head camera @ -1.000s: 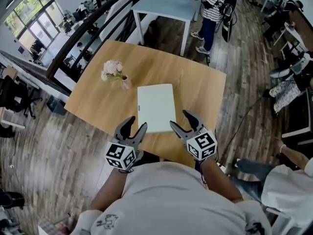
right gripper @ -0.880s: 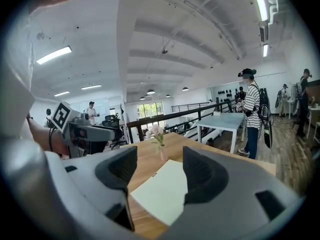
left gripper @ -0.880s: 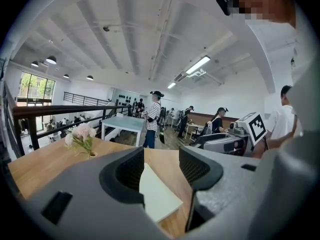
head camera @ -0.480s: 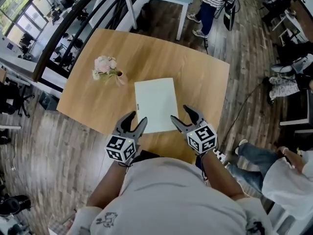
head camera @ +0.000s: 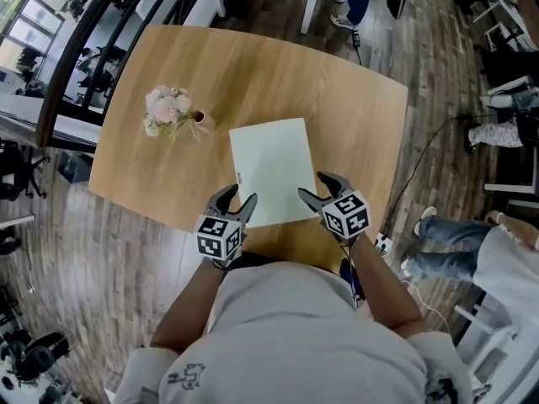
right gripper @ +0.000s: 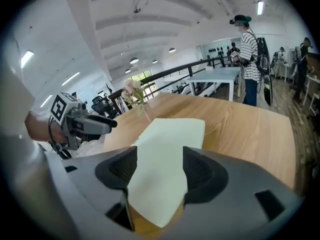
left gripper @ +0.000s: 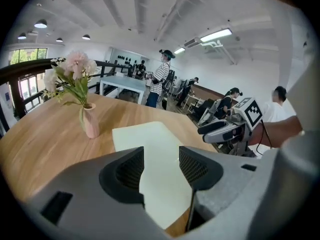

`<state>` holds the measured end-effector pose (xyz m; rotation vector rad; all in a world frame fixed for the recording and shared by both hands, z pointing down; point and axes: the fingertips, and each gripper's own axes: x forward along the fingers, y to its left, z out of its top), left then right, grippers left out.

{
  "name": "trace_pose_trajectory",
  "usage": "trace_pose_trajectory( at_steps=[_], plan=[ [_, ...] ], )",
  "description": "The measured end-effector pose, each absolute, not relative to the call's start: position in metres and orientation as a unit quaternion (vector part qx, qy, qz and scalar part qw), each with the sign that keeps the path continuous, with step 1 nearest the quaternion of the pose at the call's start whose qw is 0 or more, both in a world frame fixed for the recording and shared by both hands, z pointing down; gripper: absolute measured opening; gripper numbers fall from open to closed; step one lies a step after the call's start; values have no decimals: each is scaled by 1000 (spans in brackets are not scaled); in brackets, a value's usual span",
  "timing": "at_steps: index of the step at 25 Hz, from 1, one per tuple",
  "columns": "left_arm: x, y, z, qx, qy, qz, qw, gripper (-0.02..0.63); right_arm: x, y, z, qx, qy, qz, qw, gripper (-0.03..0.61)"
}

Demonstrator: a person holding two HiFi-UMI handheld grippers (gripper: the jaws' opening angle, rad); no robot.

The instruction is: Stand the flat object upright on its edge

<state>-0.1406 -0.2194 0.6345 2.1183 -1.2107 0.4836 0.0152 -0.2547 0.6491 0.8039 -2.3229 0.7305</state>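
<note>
Ceiling (right gripper: 150,19) above flat object (right gripper: 170,134): gripper views only

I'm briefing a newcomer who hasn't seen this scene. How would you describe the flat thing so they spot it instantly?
Find the large wooden table. Near its front edge, just beyond the left gripper and the right gripper, lies a pale green rectangular panel. It is flat and plain, unlike its only neighbour, a small pink vase of flowers standing to its left.
</note>
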Motion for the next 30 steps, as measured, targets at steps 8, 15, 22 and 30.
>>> trace_pose_trajectory(
  at_steps=[8,15,22,30],
  plan=[
    [-153,-233,714,774,-429,219,412,225,29,-273,723,315,-827,323,337,295],
    [-171,-248,753,731,-442,206,478,235,28,-291,759,313,-805,368,344,299],
    [-171,-251,773,704,-428,182,537,238,24,-295,770,283,-799,415,332,322],
    [-170,-254,778,703,-417,187,545,242,20,-293,778,248,-791,457,323,291]
  ],
)
